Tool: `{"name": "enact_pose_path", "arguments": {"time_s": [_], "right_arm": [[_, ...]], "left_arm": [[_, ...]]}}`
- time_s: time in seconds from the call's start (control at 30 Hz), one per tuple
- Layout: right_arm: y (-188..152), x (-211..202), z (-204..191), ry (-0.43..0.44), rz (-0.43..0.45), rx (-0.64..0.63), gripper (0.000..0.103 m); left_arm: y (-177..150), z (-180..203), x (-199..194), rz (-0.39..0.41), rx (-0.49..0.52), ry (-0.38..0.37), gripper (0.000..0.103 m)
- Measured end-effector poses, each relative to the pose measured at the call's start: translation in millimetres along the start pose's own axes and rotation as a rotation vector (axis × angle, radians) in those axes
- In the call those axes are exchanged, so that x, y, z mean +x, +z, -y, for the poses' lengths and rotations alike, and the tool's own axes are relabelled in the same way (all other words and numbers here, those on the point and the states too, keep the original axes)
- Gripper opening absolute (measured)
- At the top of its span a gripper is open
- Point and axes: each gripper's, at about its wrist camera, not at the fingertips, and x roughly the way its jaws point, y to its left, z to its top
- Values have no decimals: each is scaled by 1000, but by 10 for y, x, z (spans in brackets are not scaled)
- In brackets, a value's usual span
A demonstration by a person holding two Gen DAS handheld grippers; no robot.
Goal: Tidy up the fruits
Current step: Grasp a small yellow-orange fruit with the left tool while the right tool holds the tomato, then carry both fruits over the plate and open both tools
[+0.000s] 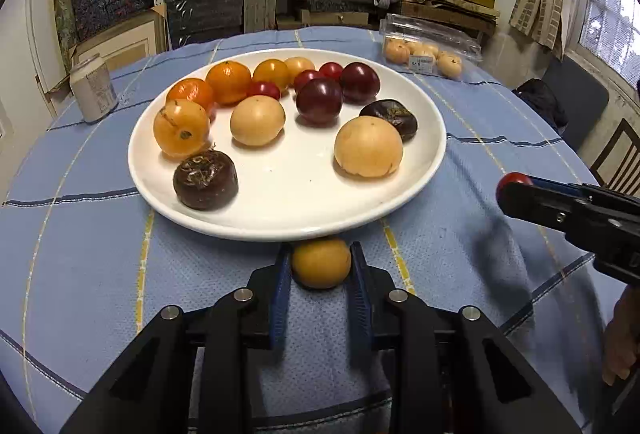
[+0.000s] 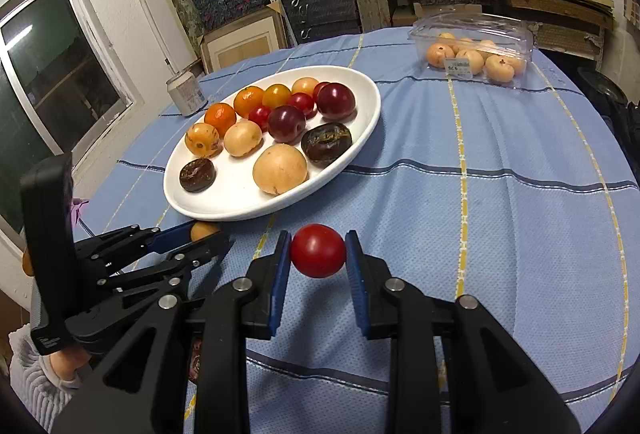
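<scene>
Both grippers loaded at the near edge of the white plate (image 1: 420, 190). My left gripper (image 1: 321, 264) is closed on a small yellow-orange fruit (image 1: 321, 263), its blue pads (image 1: 282, 286) pressing the fruit's two sides just in front of the plate rim, low over the blue tablecloth (image 1: 100, 274). My right gripper (image 2: 318, 251) is closed on a red cherry tomato (image 2: 318, 250), held clear of the cloth, to the right of the plate and apart from it.

The plate already carries loose colour groups: oranges (image 1: 229, 81) at the back left, small red tomatoes (image 1: 263, 89) in the middle, dark red plums (image 1: 319, 100) toward the right, pale yellow fruits (image 1: 368, 146) and two dark brown ones (image 1: 205, 180) nearer me.

I judge the step in hand to be the lift and carry onto the plate. To do it well, I raise each fruit above the rim before crossing it, keep the grip light since both fruits look soft and round, and set each beside its own colour. The free patch at the plate's front centre gives room to lower without nudging neighbours. I move one hand at a time, as both approach over the same rim.
</scene>
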Motion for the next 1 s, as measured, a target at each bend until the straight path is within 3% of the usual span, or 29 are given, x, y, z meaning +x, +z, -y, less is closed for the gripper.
{"name": "enact_pose_path", "arguments": {"time_s": [0.27,0.43,0.57,0.67,0.77,0.9,0.97,1.0], "right_arm": [[-16,4,-17,6,2,-4,28],[15,-135,-35,49,64,12,27],[144,-276,-37,151,122,63,27],[378,-159,-83,254,85,129,28],[604,107,-292,306,24,116,28],[723,502,-573,293,-39,75,28],[717,609,-662,231,-43,31,28],[707,636,-711,180,-39,-12,34]], "left_arm": [[-118,71,-270,72,71,35,29],[-4,-169,-589,158,-10,27,29],[250,-334,-680,194,-48,32,29],[491,-482,-549,170,-100,-5,29],[601,-543,-376,154,-119,0,29],[614,-755,-113,105,-175,-7,29],[603,-886,-27,90,-209,-9,29],[597,-922,-17,90,-218,-11,29]]}}
